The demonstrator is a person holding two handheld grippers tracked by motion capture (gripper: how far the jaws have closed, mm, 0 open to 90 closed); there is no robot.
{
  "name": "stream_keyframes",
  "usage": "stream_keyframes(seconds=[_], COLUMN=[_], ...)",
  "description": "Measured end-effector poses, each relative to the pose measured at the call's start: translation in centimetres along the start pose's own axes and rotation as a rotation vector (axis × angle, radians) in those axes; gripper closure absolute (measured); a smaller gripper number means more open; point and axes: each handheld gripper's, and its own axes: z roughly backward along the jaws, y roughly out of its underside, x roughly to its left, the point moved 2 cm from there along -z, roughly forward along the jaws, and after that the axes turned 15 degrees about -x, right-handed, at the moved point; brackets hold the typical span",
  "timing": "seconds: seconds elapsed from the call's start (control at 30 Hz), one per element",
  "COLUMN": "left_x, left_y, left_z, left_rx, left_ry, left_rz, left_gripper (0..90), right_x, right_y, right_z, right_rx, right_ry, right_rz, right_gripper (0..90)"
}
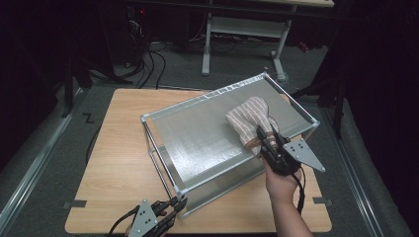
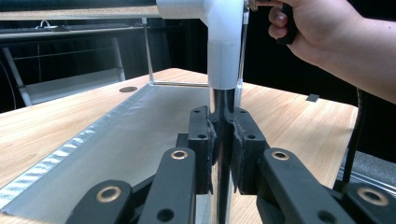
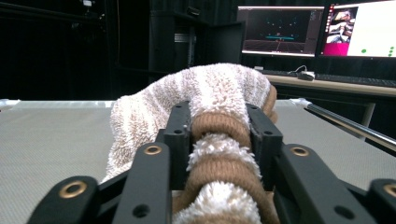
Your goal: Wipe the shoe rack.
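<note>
A metal wire rack (image 1: 197, 136) with a grey top shelf stands on the wooden table (image 1: 118, 163). My left gripper (image 1: 174, 206) is at the rack's near corner, and in the left gripper view its jaws (image 2: 224, 137) are shut on the upright corner post (image 2: 224, 100) below a white corner joint (image 2: 224, 46). A fluffy cloth with brown and white stripes (image 1: 247, 116) lies bunched on the shelf's right part. My right gripper (image 1: 267, 136) reaches onto its near end. In the right gripper view the cloth (image 3: 210, 88) bulges between the jaws (image 3: 219, 128), whose pads press on it.
The table's left half is bare wood. A white desk frame (image 1: 242, 34) stands on the floor behind the table, with cables beside it. Monitors (image 3: 322, 30) glow far off beyond the shelf. The person's right hand (image 2: 322, 28) shows past the corner post.
</note>
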Motion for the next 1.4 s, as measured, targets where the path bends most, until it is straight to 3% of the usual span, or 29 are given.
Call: stream_keyframes(seconds=[0.13,0.27,0.4,0.47,0.77,0.9,1.03,1.13,1.2,1.3,1.4], left_x=[-0.1,-0.1,-0.1,-0.1,-0.1,-0.1,-0.1,-0.1,0.0,0.0,0.0], left_y=[0.0,0.0,0.0,0.0,0.0,0.0,0.1,0.1,0.0,0.1,0.1], left_z=[0.1,0.1,0.1,0.1,0.1,0.1,0.1,0.1,0.1,0.1,0.1], left_rx=[0.0,-0.001,-0.001,-0.001,-0.002,0.001,-0.001,-0.001,0.001,0.0,0.001], left_ry=[-0.002,-0.002,-0.004,-0.004,-0.001,0.0,-0.001,-0.002,-0.001,-0.001,0.0], left_rz=[-0.001,-0.002,-0.004,-0.004,-0.007,-0.011,-0.008,-0.007,-0.01,-0.011,-0.012], left_gripper=[80.0,79.9,80.0,79.9,79.9,79.9,79.9,79.9,79.9,79.9,79.9], right_x=[-0.2,0.0,0.5,0.6,-0.2,-0.8,-0.7,-0.7,-0.6,-0.5,-1.1], right_y=[0.0,-0.3,-0.4,-0.2,1.1,1.1,0.7,0.7,1.1,1.2,1.3], right_z=[0.1,0.3,0.3,0.2,-0.2,-0.2,-0.1,-0.2,-0.4,-0.3,-0.3], right_rx=[-0.01,-0.017,-0.002,0.01,0.078,0.081,0.066,0.067,0.09,0.098,0.109], right_ry=[0.002,-0.005,-0.023,-0.023,0.008,0.012,0.0,-0.002,-0.022,-0.01,0.007], right_rz=[-0.02,-0.022,0.007,0.012,0.02,0.02,0.0,-0.001,0.001,0.024,0.026], right_gripper=[53.8,51.6,50.8,51.3,71.0,69.8,55.6,54.9,62.2,69.9,71.7])
